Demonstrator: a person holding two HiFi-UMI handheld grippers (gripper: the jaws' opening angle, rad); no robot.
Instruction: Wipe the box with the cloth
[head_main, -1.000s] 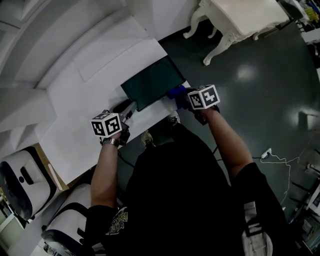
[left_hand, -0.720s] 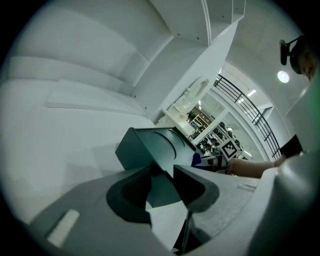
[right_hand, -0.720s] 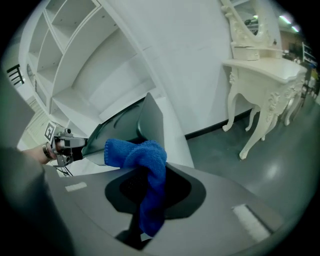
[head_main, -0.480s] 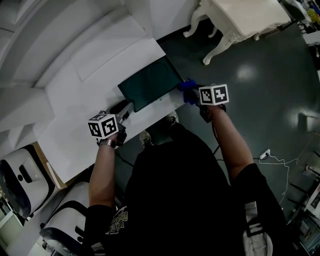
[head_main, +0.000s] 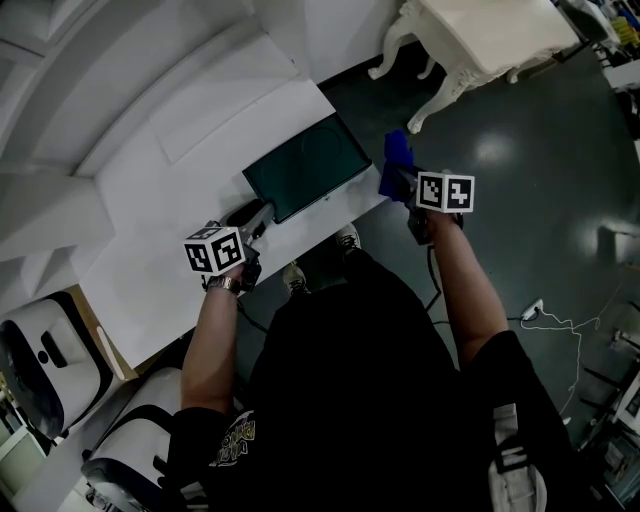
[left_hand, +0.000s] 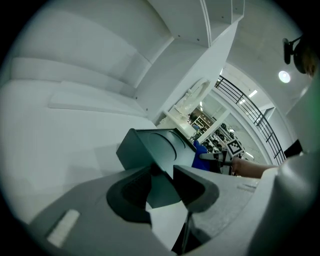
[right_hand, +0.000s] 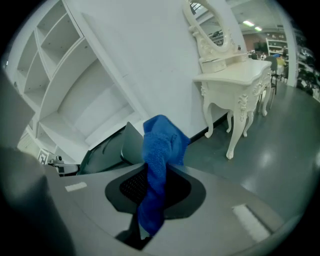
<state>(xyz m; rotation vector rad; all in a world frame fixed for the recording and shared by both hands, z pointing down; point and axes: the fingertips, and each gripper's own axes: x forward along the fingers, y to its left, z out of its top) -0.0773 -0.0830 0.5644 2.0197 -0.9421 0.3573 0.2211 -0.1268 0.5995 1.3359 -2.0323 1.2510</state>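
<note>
An ornate white table (head_main: 490, 35) stands on dark floor (head_main: 540, 200).

Blue cloth (right_hand: 160, 145) clamped in hand-held gripper (right_hand: 157, 181), dark box (right_hand: 105, 150) behind

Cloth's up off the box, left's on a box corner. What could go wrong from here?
1. The cloth is bunched in the fingers of the right gripper, out past the table over the floor; a slip would drop it there.
2. The left gripper pinches only one corner of the box, which lies near the table's edge; a hard wipe might pivot it or push it off.
</note>
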